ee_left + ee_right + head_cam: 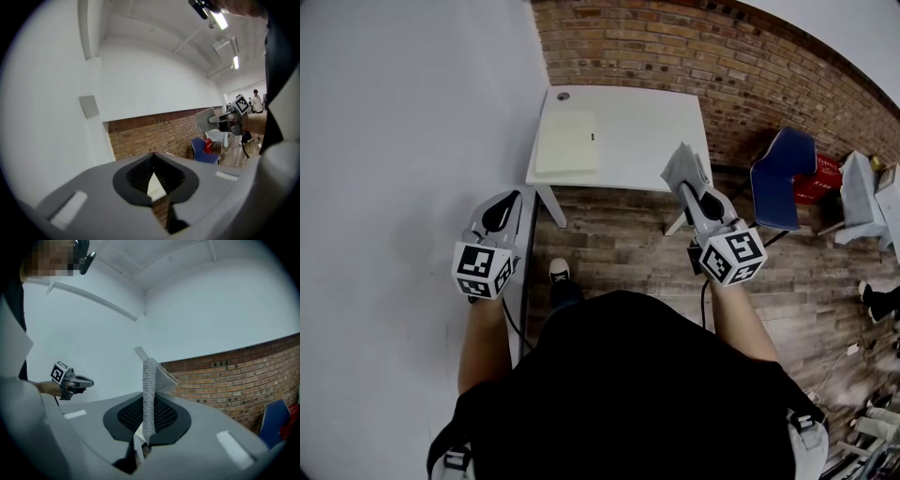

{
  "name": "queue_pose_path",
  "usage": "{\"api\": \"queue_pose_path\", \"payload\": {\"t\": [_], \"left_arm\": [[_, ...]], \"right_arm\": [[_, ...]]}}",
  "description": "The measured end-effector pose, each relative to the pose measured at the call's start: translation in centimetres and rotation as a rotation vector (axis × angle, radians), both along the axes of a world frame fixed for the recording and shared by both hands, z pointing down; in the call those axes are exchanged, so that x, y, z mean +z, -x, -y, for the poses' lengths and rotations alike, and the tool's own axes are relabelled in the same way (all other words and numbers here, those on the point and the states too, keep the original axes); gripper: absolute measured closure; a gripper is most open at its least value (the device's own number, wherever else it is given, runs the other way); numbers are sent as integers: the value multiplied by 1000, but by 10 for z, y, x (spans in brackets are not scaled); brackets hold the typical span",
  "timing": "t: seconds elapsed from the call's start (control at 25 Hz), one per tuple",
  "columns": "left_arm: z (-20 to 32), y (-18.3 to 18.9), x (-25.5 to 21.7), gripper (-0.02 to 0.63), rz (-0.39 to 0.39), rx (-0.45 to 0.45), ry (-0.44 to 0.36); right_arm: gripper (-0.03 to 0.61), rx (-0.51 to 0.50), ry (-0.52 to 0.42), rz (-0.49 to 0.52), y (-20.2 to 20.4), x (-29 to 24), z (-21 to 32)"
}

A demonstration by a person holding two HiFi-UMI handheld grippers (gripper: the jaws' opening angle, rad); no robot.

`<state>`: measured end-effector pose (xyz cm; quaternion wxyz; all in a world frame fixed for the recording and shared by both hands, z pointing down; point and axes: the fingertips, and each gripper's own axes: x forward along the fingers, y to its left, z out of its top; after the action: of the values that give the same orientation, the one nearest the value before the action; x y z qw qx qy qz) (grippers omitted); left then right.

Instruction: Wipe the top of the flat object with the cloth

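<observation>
A pale yellow flat pad (566, 145) lies on the left part of a white table (647, 131) ahead of me. My right gripper (694, 190) is held in the air short of the table's near right corner, shut on a grey knitted cloth (682, 167). In the right gripper view the cloth (150, 390) stands up from between the closed jaws of the right gripper (146, 420). My left gripper (508, 202) hangs near the white wall, left of the table, shut with nothing in it. The left gripper view shows the left gripper (153, 177) pointing toward the brick wall.
A white wall (403, 141) runs close along the left. A brick wall (675, 42) stands behind the table. A blue chair (783, 178) and a red item (825, 178) sit to the right on the wooden floor (619, 239). My shoe (558, 272) shows below.
</observation>
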<state>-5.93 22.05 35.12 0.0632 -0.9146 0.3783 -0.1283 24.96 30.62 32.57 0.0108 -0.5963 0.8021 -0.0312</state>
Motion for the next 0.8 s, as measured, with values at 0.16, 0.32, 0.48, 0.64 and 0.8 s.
{"api": "queue_pose_path", "payload": {"t": [0.16, 0.32, 0.48, 0.64, 0.8], "left_arm": [[9, 8, 0, 612, -3, -13, 2], [22, 17, 6, 612, -6, -16, 5], [31, 17, 8, 612, -2, -5, 10], [44, 23, 8, 612, 5, 0, 10], [56, 28, 8, 612, 7, -2, 13]], "right_arm": [[569, -2, 1, -4, 3, -2, 9], [569, -3, 3, -12, 12, 1, 21], [569, 1, 11, -8, 15, 4, 29], [569, 6, 13, -3, 21, 6, 41], [569, 7, 17, -6, 24, 6, 54]]}}
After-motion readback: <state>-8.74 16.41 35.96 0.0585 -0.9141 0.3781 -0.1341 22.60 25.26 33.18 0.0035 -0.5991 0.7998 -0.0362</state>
